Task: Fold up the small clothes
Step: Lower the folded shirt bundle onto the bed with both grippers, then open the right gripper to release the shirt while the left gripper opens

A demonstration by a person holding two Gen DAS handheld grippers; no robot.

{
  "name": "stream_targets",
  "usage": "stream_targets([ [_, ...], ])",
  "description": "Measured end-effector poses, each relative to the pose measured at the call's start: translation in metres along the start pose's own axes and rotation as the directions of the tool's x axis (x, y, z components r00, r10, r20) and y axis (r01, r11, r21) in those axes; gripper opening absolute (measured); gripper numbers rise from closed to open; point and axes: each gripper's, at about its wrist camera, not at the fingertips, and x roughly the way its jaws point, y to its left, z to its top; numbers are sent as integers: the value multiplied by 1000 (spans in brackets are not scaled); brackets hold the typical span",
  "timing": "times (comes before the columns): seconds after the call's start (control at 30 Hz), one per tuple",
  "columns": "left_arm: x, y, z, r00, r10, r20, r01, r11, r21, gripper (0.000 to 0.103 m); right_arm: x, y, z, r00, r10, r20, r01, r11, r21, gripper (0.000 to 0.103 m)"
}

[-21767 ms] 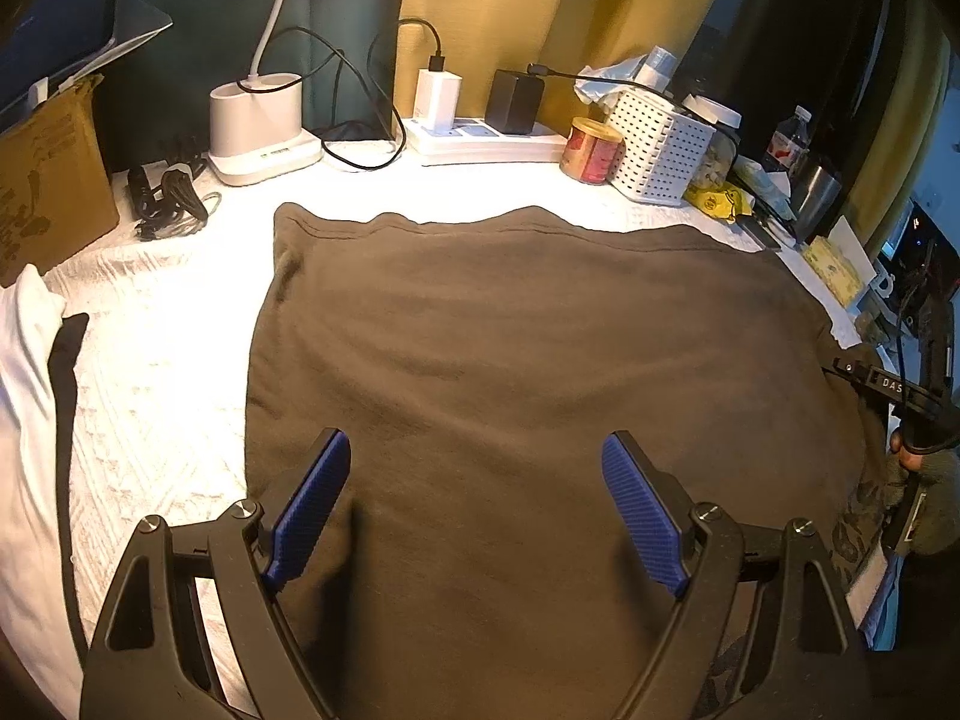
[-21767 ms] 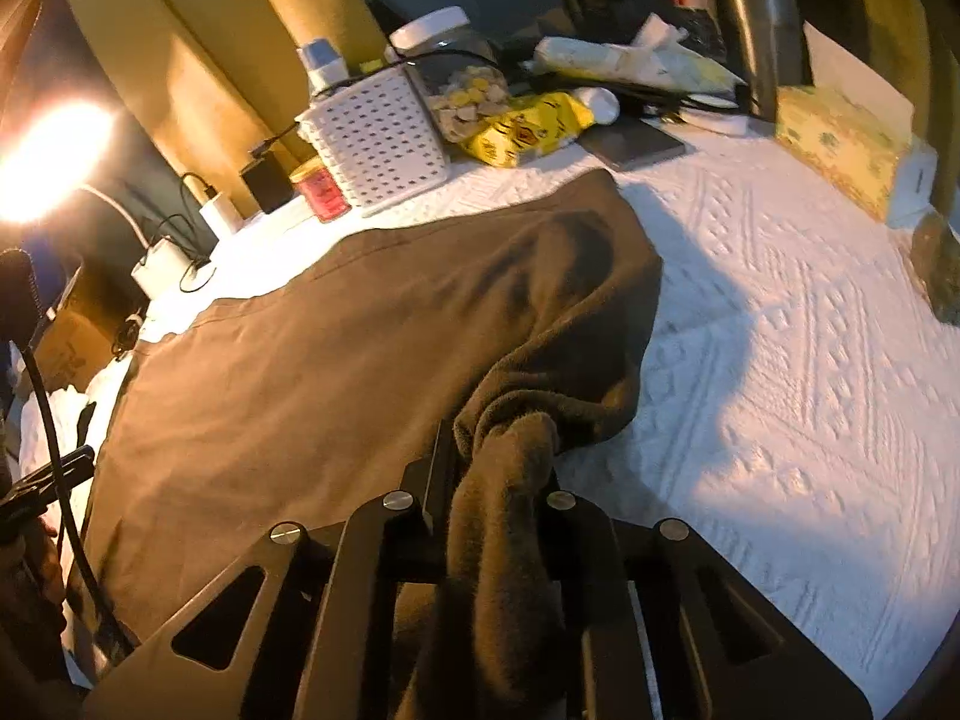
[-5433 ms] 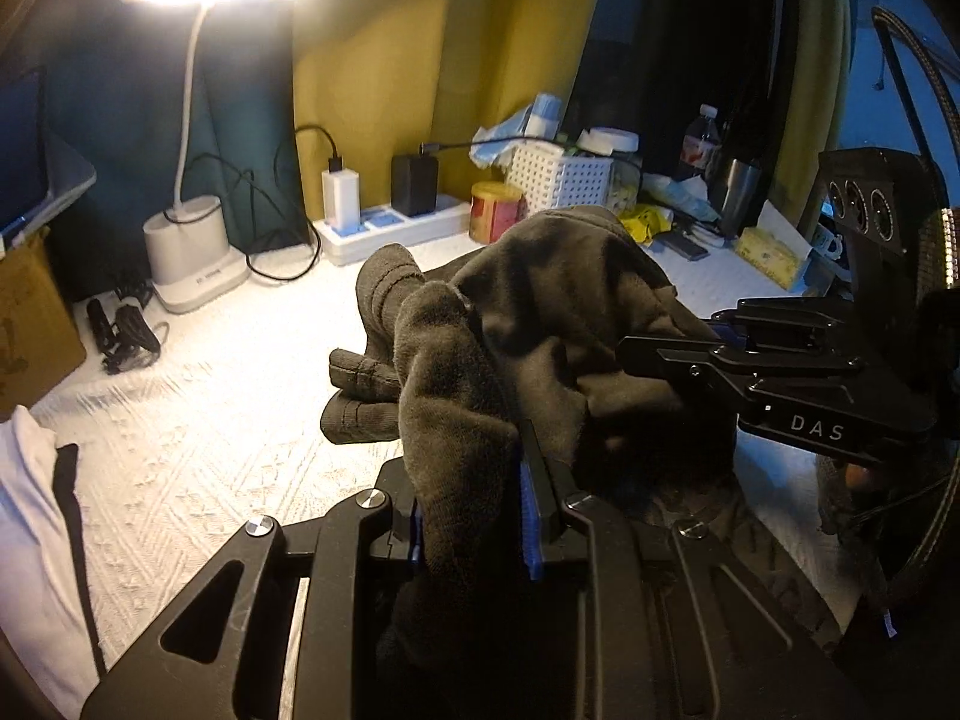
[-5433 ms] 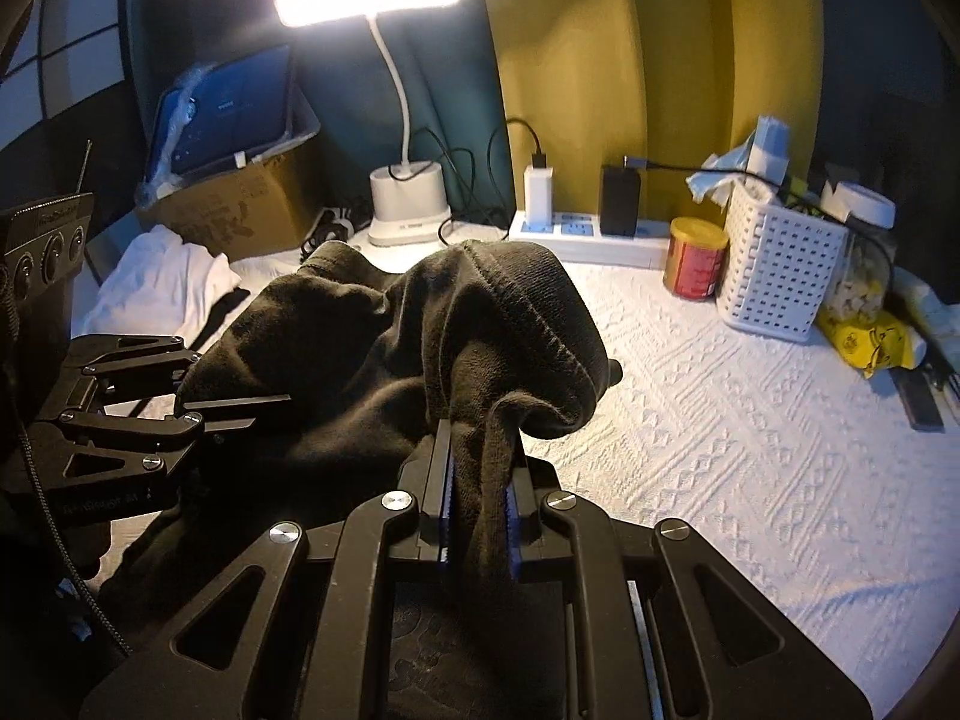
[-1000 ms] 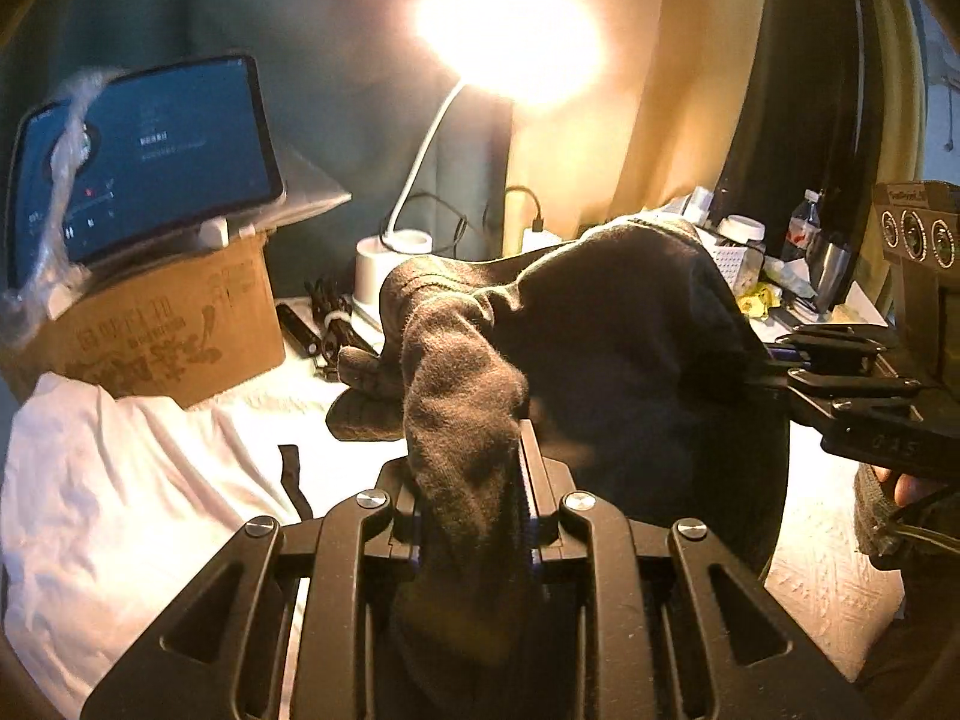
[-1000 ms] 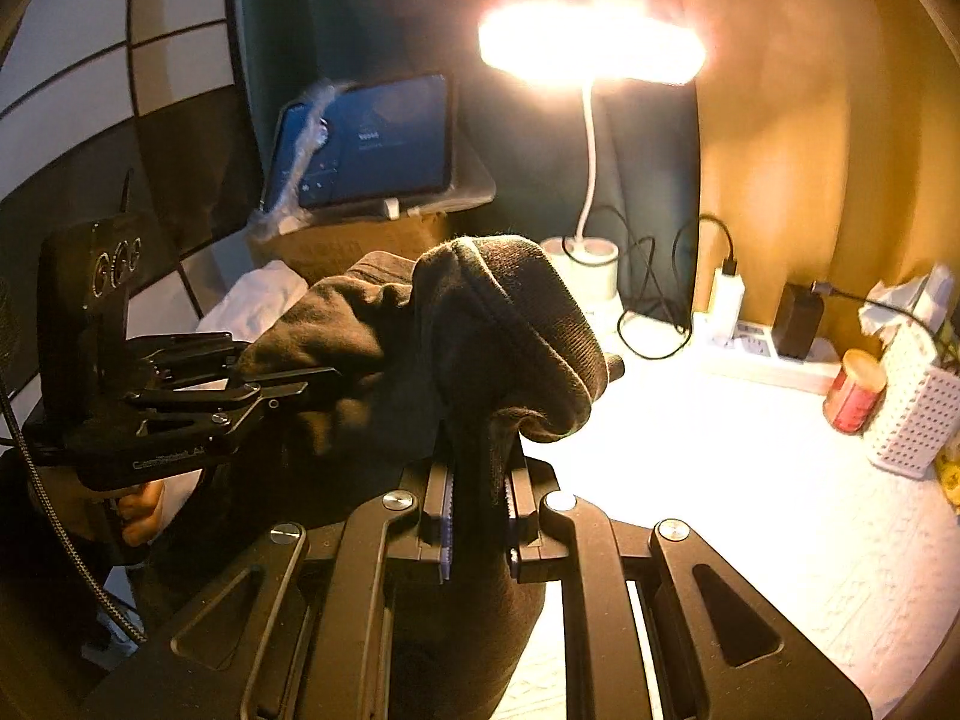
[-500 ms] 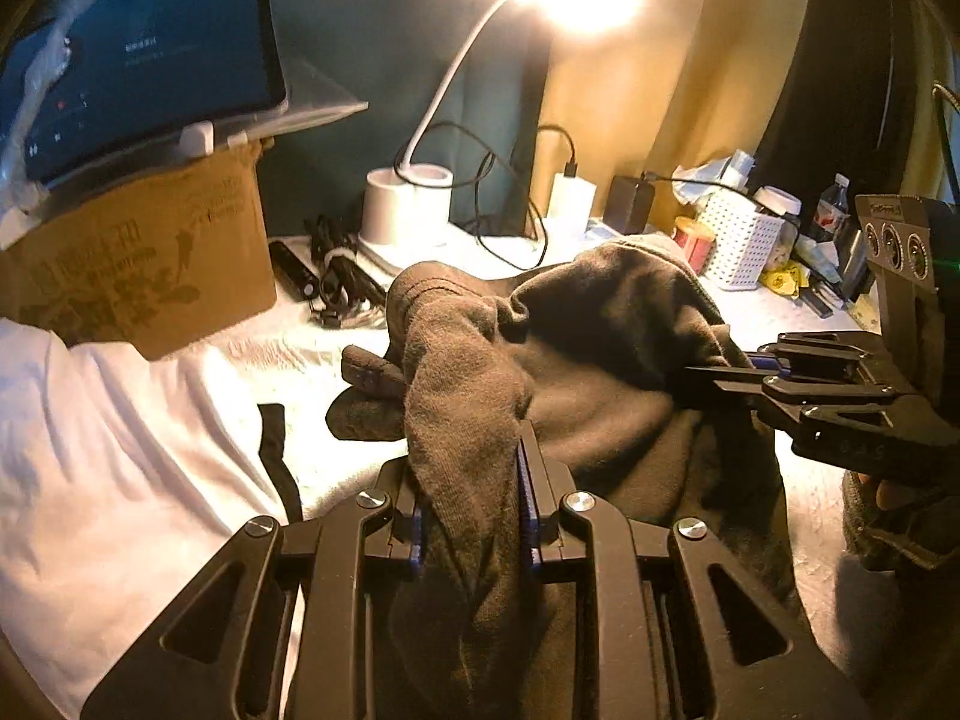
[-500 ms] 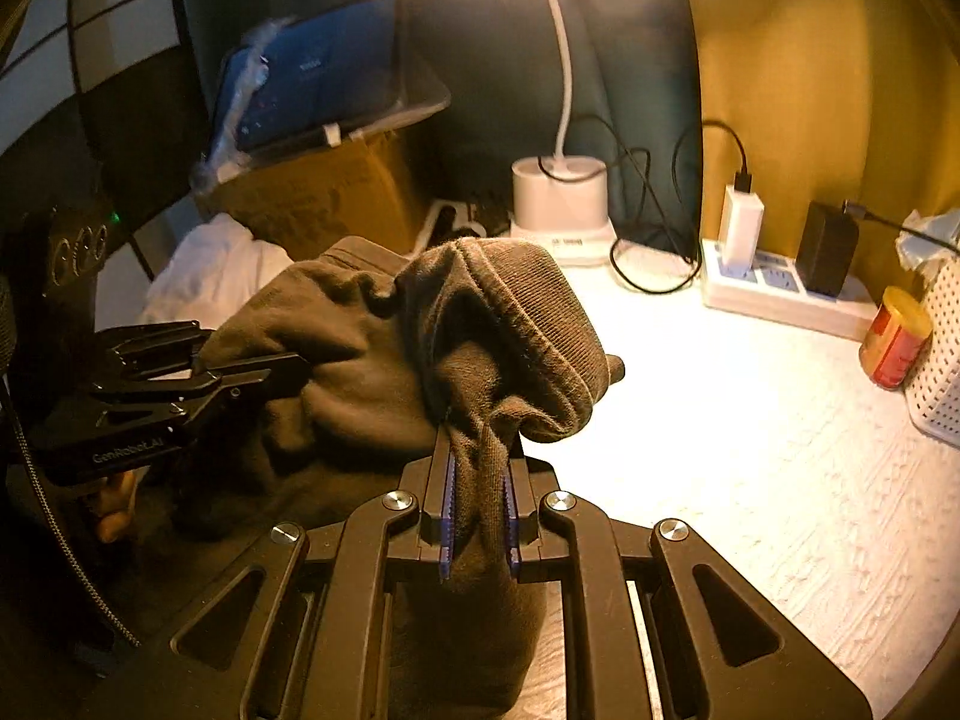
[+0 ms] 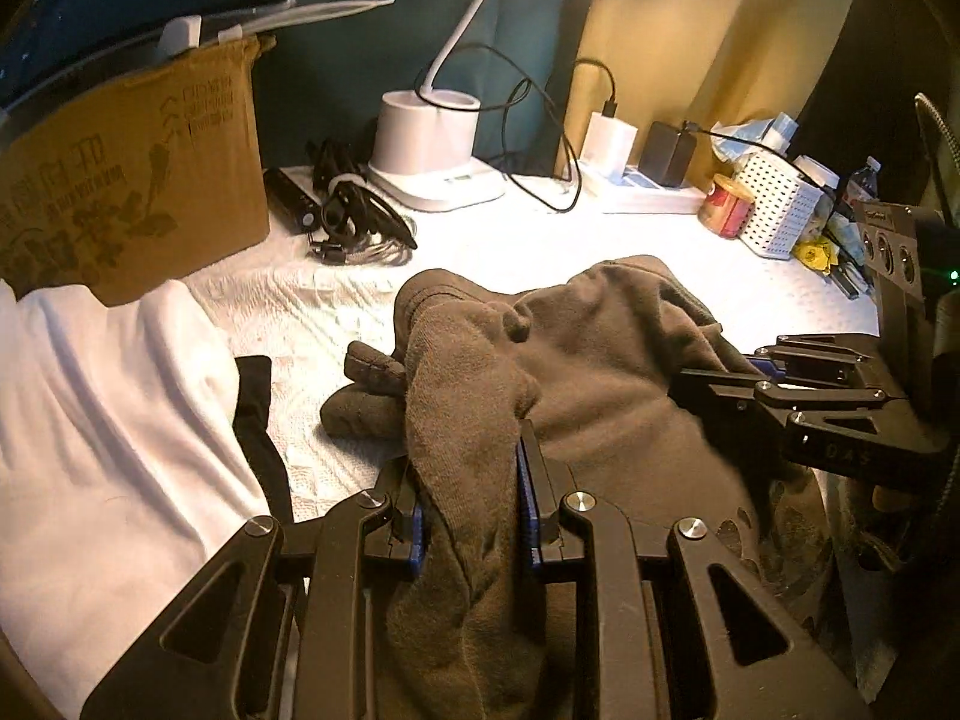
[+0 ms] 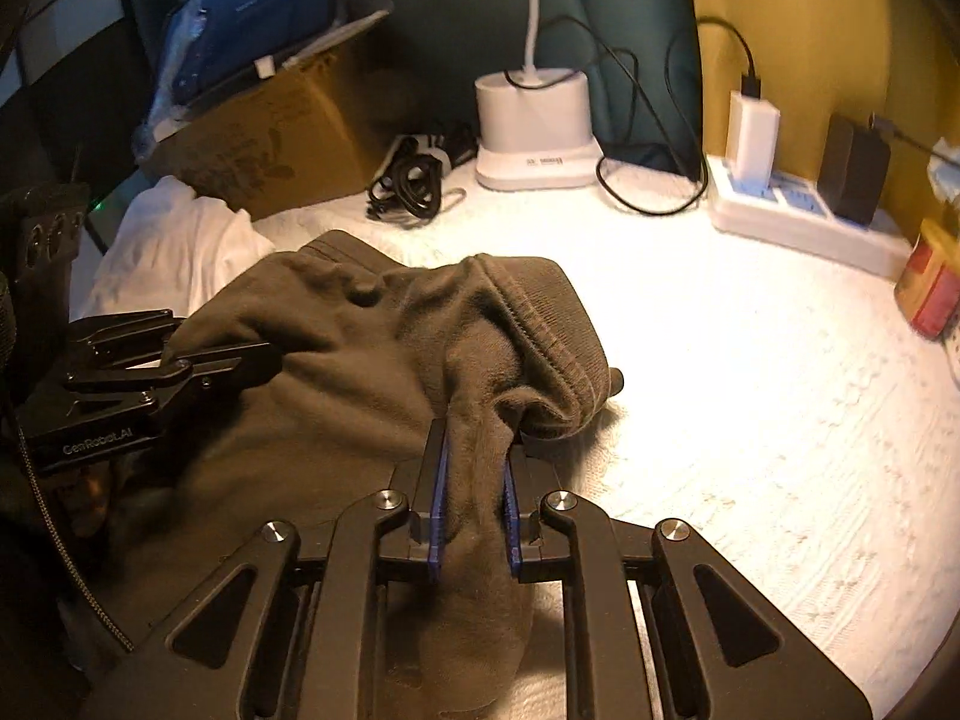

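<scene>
Left wrist | brown garment (image 9: 600,372) (soft fleece, bunched) | white textured tablecloth (image 9: 660,234)

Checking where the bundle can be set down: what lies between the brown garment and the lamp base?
Only bare white textured cloth, seen in the right wrist view between the garment and the lamp base; the coiled black cable sits off to the side.

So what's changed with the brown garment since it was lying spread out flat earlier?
The brown garment is now bunched and folded over, lowered toward the white cloth near the cardboard box. The left gripper has taken hold of it; the right gripper holds fabric, its jaws just opening slightly. The lamp base stayed put.
</scene>
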Motion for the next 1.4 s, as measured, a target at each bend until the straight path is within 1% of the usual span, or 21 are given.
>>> stream_targets([
  [0.03,2,1,1,1000,0,-7,0,1000,-1,22,4,-1,0,1000,-11,-15,11,1000,-9,25],
  [0.13,6,5,4,1000,1,-22,-2,1000,-15,24,7,-6,3,1000,1,-21,-1,1000,3,32],
  [0.17,7,7,5,1000,0,-25,-1,1000,-24,25,9,-8,4,1000,8,-24,-8,1000,11,38],
  [0.2,7,8,7,1000,3,-23,-4,999,-34,25,10,-10,6,1000,17,-26,-17,1000,18,40],
  [0.33,6,11,12,1000,9,-29,-10,999,-44,25,13,-14,12,999,40,-30,-39,999,35,44],
  [0.4,6,12,14,1000,15,-27,-16,999,-46,25,14,-15,16,1000,25,-10,-25,999,37,49],
  [0.47,5,14,18,1000,18,-23,-19,999,-47,25,14,-17,21,999,23,23,-24,999,40,60],
  [0.73,17,20,26,998,48,-36,-49,998,-37,25,24,-31,35,998,46,32,-49,996,72,60],
  [0.77,19,21,26,998,50,-35,-51,998,-40,25,23,-31,35,997,59,41,-62,996,69,55],
  [0.8,20,22,27,998,47,-35,-49,998,-46,25,21,-30,35,996,70,52,-73,996,58,43],
  [0.87,18,24,28,999,40,-15,-41,997,-63,25,14,-25,36,994,75,79,-76,997,11,42],
  [0.93,15,24,31,999,51,15,-50,998,-48,25,11,-20,38,994,60,90,-59,998,-17,42],
  [0.97,16,25,32,998,60,14,-59,997,-44,25,13,-21,38,995,48,89,-48,999,-11,42],
  [1.03,24,30,32,998,55,-12,-55,997,-57,25,20,-27,38,998,19,61,-21,999,26,42],
  [1.07,28,32,32,998,51,-26,-53,997,-64,25,25,-32,36,999,-1,37,-1,999,49,43],
  [1.1,30,31,31,998,55,-28,-57,996,-64,28,28,-34,36,1000,-7,24,5,998,62,46],
  [1.13,29,31,31,998,58,-25,-59,996,-61,28,28,-34,36,1000,-14,22,13,998,64,47],
  [1.27,29,30,30,997,68,-25,-69,996,-55,29,24,-33,34,998,-55,30,53,996,70,47],
  [1.4,30,30,30,997,74,-25,-75,996,-51,29,10,-31,32,990,-126,59,123,991,48,47],
])
